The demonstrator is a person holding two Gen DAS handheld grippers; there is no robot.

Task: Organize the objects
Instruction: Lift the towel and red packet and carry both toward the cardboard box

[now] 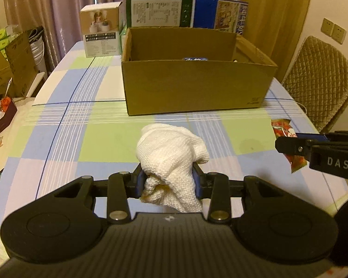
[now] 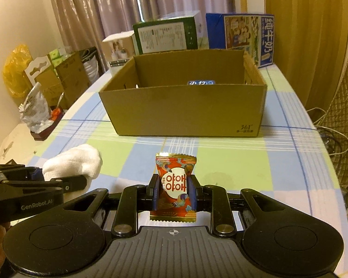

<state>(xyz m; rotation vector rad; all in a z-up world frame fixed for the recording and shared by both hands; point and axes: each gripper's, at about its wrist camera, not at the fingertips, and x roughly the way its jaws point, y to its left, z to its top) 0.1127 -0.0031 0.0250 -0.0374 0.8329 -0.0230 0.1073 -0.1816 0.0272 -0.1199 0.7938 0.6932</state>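
Left tool (image 1: 168,183) clamped on white cloth (image 1: 171,159), right tool (image 2: 174,193) clamped on red snack packet (image 2: 175,185)

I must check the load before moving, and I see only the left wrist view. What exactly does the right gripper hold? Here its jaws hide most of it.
Observer: The right gripper is shut on a red snack packet with a white round label.
Operator: Is the cardboard box empty at its left end?
Observer: The right wrist view shows bare floor at the left end of the cardboard box; only a blue packet shows behind the front wall.
Operator: What is printed on the box front?
Observer: "361" at the lower right corner.
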